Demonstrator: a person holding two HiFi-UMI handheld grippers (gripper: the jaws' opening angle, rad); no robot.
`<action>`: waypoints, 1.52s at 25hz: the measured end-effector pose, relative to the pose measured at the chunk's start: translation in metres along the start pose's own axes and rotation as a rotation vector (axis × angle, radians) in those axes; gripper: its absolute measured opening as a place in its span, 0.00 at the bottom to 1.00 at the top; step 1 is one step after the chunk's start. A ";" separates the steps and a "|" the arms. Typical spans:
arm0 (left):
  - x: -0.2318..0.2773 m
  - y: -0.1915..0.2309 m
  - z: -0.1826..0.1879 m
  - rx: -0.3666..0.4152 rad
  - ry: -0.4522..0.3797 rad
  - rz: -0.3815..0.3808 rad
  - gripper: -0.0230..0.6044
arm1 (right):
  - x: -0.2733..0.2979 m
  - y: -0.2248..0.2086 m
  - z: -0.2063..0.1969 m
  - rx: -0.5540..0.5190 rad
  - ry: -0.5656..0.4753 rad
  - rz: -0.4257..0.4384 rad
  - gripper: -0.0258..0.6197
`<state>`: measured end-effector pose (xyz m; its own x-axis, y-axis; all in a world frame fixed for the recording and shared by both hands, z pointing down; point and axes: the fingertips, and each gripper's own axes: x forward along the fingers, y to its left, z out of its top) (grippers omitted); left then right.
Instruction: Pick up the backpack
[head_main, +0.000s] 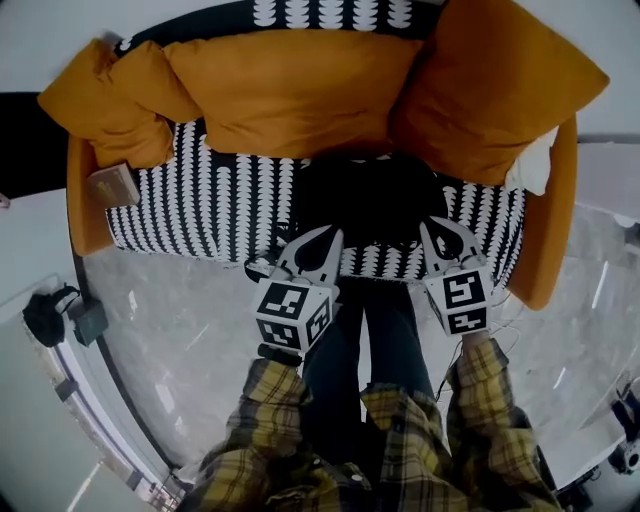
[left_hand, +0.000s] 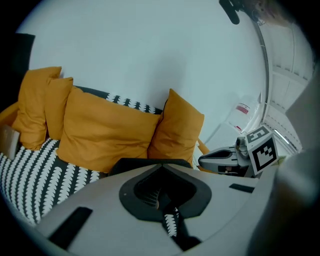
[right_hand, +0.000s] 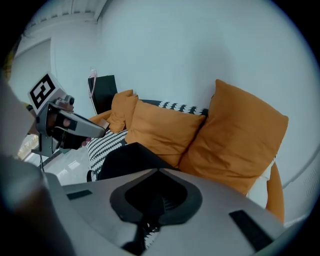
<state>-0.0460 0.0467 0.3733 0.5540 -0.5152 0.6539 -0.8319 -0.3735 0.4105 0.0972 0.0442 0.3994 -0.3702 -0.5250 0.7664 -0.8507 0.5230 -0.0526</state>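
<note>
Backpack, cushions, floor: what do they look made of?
Backpack: matte black, probably woven fabric. It reflects nothing, but it is too dark to confirm. Cushions: orange cloth with soft filling, going by the creases and puffed corners. Floor: glossy stone or tile, with grey veining and light reflections.

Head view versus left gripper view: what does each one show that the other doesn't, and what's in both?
Only the head view: the person's plaid sleeves, the pale floor, and the left gripper seen from outside with its marker cube.
Only the left gripper view: the white wall above the sofa, and a close look along the left gripper's shut, empty jaws.
Both: the orange cushions, the black-and-white sofa, the black backpack and the right gripper.
</note>
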 end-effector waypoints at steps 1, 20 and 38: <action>0.003 0.003 -0.006 -0.007 0.009 0.005 0.07 | 0.005 0.000 -0.004 -0.004 0.009 -0.002 0.07; 0.026 0.060 -0.065 0.051 0.126 0.250 0.07 | 0.035 -0.011 -0.051 -0.054 0.097 -0.066 0.30; 0.057 0.075 -0.094 0.009 0.220 0.326 0.50 | 0.050 -0.063 -0.080 -0.008 0.138 -0.090 0.50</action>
<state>-0.0803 0.0619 0.5015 0.2391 -0.4306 0.8703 -0.9623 -0.2249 0.1531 0.1623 0.0388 0.4920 -0.2374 -0.4726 0.8487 -0.8748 0.4839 0.0247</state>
